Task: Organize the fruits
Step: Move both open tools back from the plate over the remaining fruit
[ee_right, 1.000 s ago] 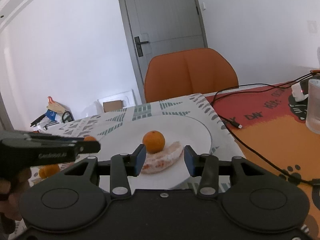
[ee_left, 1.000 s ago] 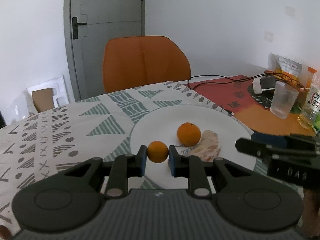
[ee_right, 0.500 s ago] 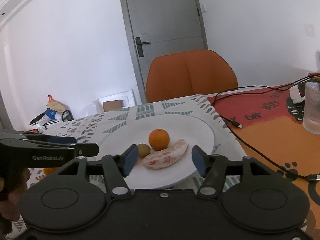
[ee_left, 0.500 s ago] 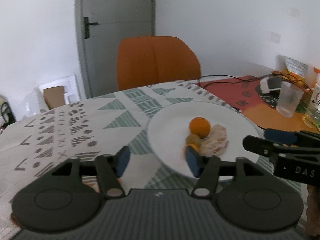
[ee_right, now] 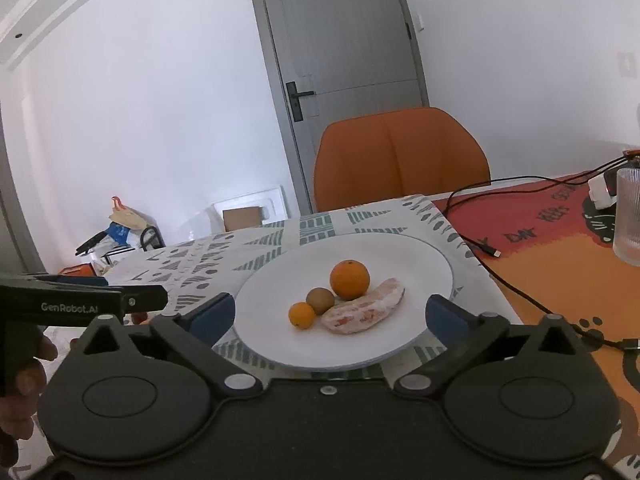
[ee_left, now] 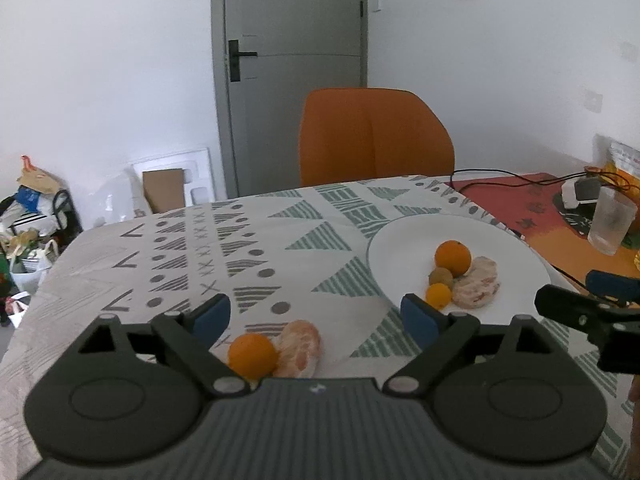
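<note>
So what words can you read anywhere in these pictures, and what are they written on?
"GenRobot.AI": white letters on the side of the left gripper, seen from the right wrist.
Black lettering on the red and orange mat: tilted and cut off, not clear enough to read.
Packet at the far right in the left wrist view: print too small and blurred.
Nothing else carries readable text.

White plate (ee_right: 424, 272), bright orange (ee_right: 349, 280), small yellow-orange fruit (ee_right: 302, 315), brown-green kiwi (ee_right: 320, 300), pale pink-orange peeled segments (ee_right: 366, 312), white tablecloth (ee_left: 248, 248) with grey and green triangles, dots, crosses, orange chair (ee_left: 376, 136), grey door (ee_left: 292, 60), red-orange mat (ee_right: 560, 248).
</note>
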`<state>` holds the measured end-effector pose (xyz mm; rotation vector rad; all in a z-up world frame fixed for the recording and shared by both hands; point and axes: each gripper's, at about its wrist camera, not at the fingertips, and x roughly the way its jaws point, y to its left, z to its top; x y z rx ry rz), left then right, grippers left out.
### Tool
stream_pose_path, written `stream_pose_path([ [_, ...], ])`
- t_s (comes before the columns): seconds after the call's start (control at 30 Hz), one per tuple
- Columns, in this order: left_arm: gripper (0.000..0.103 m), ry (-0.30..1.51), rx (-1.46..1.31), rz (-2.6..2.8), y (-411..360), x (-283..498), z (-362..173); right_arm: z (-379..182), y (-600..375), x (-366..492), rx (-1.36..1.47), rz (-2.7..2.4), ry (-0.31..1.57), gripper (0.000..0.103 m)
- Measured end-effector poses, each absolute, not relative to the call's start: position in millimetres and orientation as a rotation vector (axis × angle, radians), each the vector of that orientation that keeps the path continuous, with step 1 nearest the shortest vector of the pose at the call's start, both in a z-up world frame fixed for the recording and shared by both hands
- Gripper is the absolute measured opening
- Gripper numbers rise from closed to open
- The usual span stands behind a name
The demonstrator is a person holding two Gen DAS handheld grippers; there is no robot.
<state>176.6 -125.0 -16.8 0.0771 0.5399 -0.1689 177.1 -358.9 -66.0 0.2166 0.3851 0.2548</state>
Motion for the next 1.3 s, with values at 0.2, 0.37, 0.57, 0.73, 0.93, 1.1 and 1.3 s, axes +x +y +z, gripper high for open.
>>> stream_pose_path([
  [0.2,0.092,0.531,0.070,-0.142,-121,153,-11,-63,-357,164,0.216,0.296,0.391,0.103],
  [0.37,0.093,0.530,0.055,-0.115,-116,134,-6,-58,-355,153,0.215,0.336,0.397,0.103],
  [0.57,0.098,0.516,0.013,-0.073,-105,110,1,-48,-355,139,0.213,0.378,0.391,0.103],
  [0.73,0.098,0.482,-0.002,-0.045,-92,86,11,-39,-345,129,0.200,0.426,0.382,0.103],
  [0.93,0.098,0.459,-0.027,-0.001,-65,65,18,-34,-321,122,0.181,0.491,0.392,0.103],
  [1.1,0.098,0.461,-0.049,0.045,-43,57,18,-31,-299,116,0.151,0.526,0.404,0.103],
  [1.3,0.098,0.479,-0.060,0.072,-19,47,12,-28,-282,112,0.146,0.540,0.413,0.103],
])
